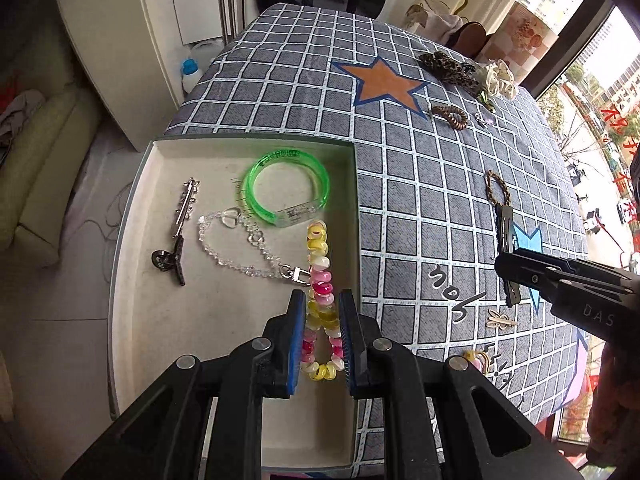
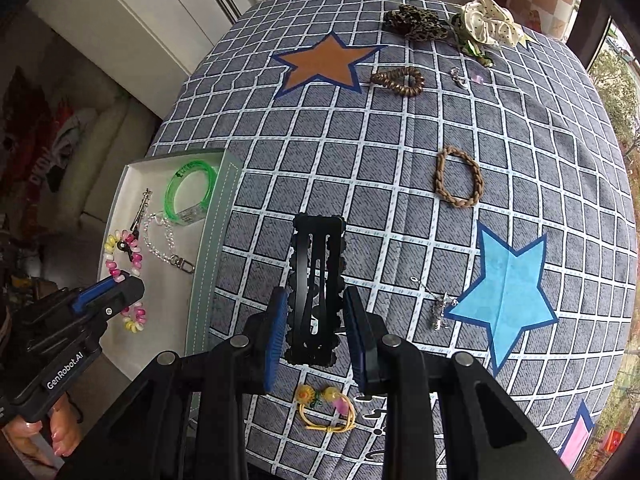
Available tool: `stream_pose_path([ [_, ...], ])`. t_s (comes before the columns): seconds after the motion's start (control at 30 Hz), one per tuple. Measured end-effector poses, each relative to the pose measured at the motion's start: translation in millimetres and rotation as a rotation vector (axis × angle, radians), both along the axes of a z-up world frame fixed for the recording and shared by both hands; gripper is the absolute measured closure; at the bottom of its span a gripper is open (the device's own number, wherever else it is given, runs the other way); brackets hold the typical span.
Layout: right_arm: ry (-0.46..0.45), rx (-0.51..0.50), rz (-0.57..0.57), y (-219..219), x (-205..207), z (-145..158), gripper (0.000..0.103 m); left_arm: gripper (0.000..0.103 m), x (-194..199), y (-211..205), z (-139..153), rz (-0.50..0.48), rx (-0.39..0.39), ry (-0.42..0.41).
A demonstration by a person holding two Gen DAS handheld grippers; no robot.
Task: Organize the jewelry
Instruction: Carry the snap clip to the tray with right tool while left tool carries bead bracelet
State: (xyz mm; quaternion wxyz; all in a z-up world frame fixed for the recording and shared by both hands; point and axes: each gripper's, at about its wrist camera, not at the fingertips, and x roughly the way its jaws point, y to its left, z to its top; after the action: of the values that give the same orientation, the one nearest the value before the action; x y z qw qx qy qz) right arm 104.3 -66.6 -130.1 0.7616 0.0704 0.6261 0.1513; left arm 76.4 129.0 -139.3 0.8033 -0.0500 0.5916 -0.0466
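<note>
The tray (image 1: 132, 208) at the left edge of the table already holds part of the jewelry. Going from its left side: a dark metal hairpin (image 1: 178, 236) at about 9 o'clock, a clear crystal chain (image 1: 236, 248) with a clasp in the middle, and a green bangle (image 1: 286, 188) at about 12 o'clock.

The left gripper (image 1: 320, 316) is over the right side of the tray, at 5 o'clock. Its jaws stand on both sides of the pink and yellow bead bracelet (image 1: 320, 264). They look closed on it, but I cannot tell if the bracelet hangs or lies on the tray floor.

On the tablecloth (image 2: 280, 152) much is left. The right gripper (image 2: 316, 320) has its jaws around a black hair clip (image 2: 316, 248); they seem to clamp it, above the cloth. Under it, at 6 o'clock, lies a yellow flower hair tie (image 2: 324, 408). More to the right: a brown coil tie (image 2: 398, 80) at 12 o'clock, a small silver charm (image 2: 440, 308), a braided brown band (image 2: 458, 176), a leopard scrunchie (image 2: 416, 20) and a white scrunchie (image 2: 490, 20) at the far edge.

I judge the task less than half done: about four pieces are in, seven or more wait.
</note>
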Motion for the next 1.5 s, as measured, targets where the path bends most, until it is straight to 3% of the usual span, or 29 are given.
stream_pose_path([
  [0.37, -0.009, 0.04, 0.211, 99, 6, 4, 0.072, 0.079, -23, 75, -29, 0.165, 0.036, 0.052],
  [0.77, 0.084, 0.054, 0.352, 171, -3, -35, 0.072, 0.079, -27, 100, -65, 0.234, 0.055, 0.103],
  [1.03, 0.148, 0.024, 0.389, 185, -8, -64, 0.072, 0.079, -21, 102, -75, 0.24, 0.06, 0.107],
  [1.5, 0.109, -0.018, 0.357, 183, 18, -63, 0.071, 0.078, -3, 93, -76, 0.2, 0.121, 0.081],
])
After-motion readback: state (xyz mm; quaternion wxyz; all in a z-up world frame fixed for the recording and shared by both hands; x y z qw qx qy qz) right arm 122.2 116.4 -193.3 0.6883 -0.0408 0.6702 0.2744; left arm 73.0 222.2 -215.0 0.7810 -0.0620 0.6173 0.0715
